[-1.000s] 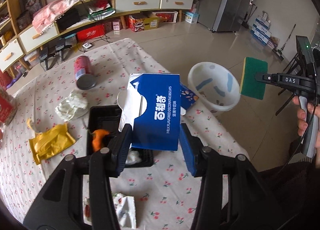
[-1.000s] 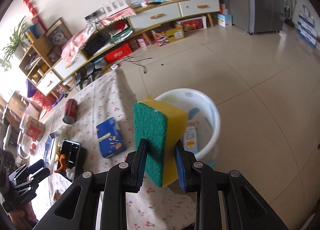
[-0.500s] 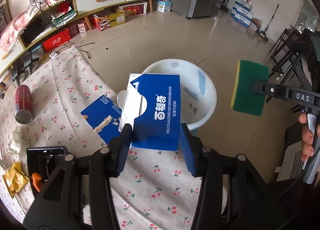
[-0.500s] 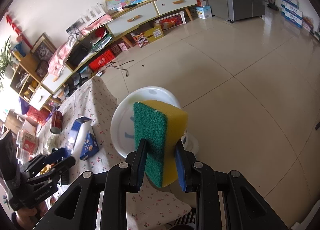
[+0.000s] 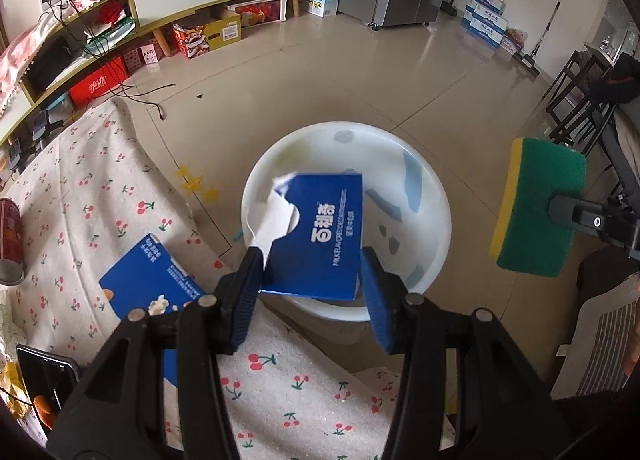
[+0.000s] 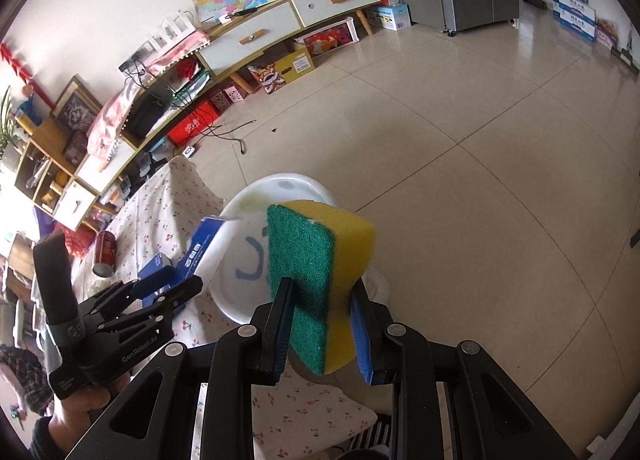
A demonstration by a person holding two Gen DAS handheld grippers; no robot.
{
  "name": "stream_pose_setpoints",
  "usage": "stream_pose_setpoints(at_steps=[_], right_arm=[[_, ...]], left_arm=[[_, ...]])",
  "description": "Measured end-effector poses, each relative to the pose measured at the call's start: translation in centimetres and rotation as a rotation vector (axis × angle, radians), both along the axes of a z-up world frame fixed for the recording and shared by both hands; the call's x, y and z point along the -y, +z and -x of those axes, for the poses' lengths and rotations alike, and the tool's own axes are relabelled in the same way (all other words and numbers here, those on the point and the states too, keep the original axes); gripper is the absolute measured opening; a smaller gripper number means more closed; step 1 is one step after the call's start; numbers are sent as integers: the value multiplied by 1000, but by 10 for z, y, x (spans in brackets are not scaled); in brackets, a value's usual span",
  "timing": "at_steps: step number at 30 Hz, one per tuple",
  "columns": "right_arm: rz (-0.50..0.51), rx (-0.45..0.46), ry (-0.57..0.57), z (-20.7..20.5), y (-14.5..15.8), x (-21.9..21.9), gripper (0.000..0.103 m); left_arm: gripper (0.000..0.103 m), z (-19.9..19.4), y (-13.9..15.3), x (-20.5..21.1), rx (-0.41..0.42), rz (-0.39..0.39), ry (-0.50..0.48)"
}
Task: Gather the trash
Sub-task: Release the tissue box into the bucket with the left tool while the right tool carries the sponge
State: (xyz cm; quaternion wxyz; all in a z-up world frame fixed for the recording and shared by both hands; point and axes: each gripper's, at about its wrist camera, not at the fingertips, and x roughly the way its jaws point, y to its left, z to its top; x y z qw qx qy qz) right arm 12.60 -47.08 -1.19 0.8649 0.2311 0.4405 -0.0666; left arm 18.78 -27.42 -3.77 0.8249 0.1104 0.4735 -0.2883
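My left gripper [image 5: 312, 280] is over the white bin [image 5: 424, 188] on the floor beside the table. A torn blue biscuit box [image 5: 320, 236] tilts forward between its jaws; the right pad stands slightly off the box, so the grip looks loosened. From the right wrist view the box [image 6: 202, 244] hangs over the bin's [image 6: 244, 256] left rim. My right gripper [image 6: 322, 320] is shut on a green and yellow sponge [image 6: 316, 272], held above the bin's right side; the sponge also shows in the left wrist view [image 5: 536, 208].
A second blue box [image 5: 148, 280] lies on the cherry-print tablecloth [image 5: 92, 200] near the table edge. A red can [image 5: 10, 236] lies at the far left, a black tray [image 5: 44, 372] at the lower left. Tiled floor [image 5: 360, 72] surrounds the bin.
My left gripper carried the blue box from over the table to above the bin. The box now tips forward and the jaws look wider. The right gripper kept the sponge near the bin.
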Motion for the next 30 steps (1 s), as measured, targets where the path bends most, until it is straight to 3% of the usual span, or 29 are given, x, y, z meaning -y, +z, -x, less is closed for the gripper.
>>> stream_pose_setpoints(at_steps=[5,11,24,30], right_arm=[[-1,-8,-6,-2,-1,-1,28],[-1,-15,-7,-9,-2,-4,28],[14,-53,20,-44,-8,-35,28],[32,-69,17,-57,-14,-45,29]], left_arm=[[71,1,1,-2,11,-11,18],[82,13,12,-17,58,-40,59],[84,28,31,-74,4,-47,162],[85,41,36,-111,23,-47,205]])
